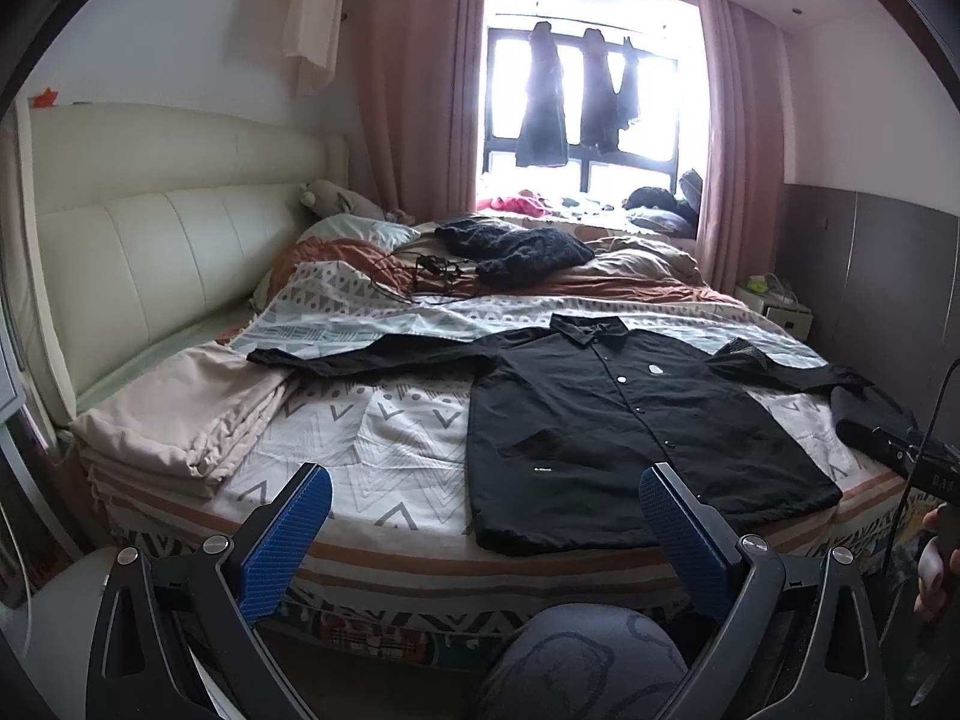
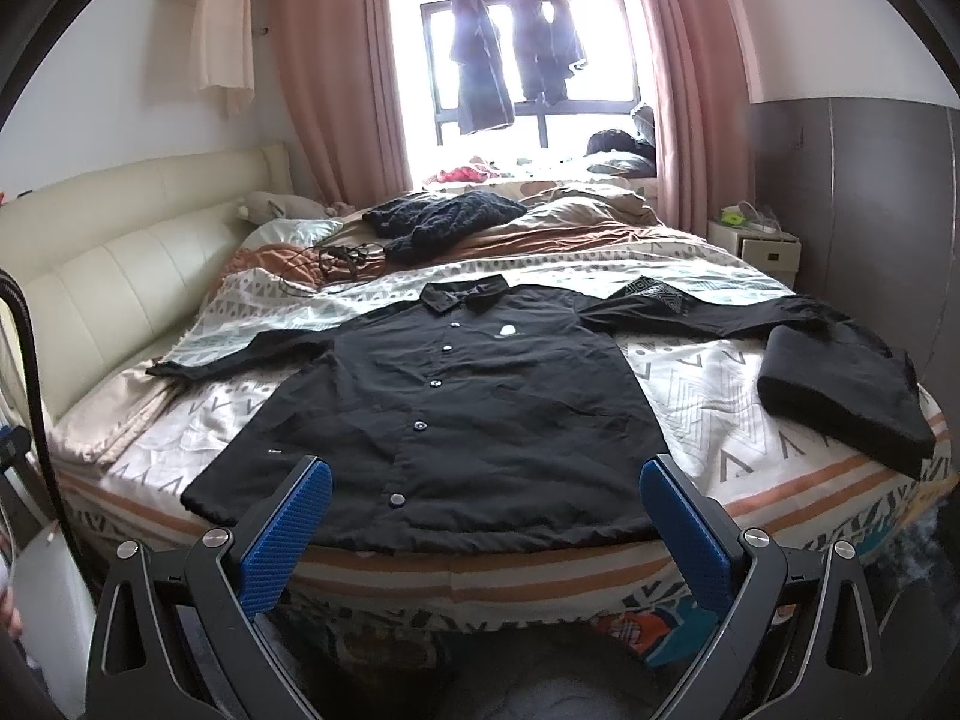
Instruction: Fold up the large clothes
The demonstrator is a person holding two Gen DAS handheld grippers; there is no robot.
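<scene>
A black shirt (image 2: 444, 414) was laid flat, front up and buttoned, on a bed (image 2: 708, 420) covered with a zigzag-patterned sheet, its collar toward the window (image 2: 528, 60) and its hem at the near edge of the mattress. Both sleeves were spread out to the sides. A folded black garment (image 2: 840, 396) was set on the bed beyond the shirt's right sleeve, and a folded beige cloth (image 1: 180, 414) was placed at the left side near the cream padded headboard (image 1: 138, 252). Farther back, a dark knitted item (image 1: 516, 249) and a tangle of black cable (image 1: 420, 276) were left on rumpled bedding. Pink curtains (image 2: 324, 78) were drawn aside from the bright window, in front of which dark clothes (image 2: 480, 72) were hung. A small white nightstand (image 2: 762, 246) was stood against the grey wall panel.

The left gripper (image 1: 485, 516) was held short of the bed with its jaws spread wide and nothing between them. The right gripper (image 2: 485, 510) was held likewise, jaws wide apart, framing the shirt's hem without touching it.
</scene>
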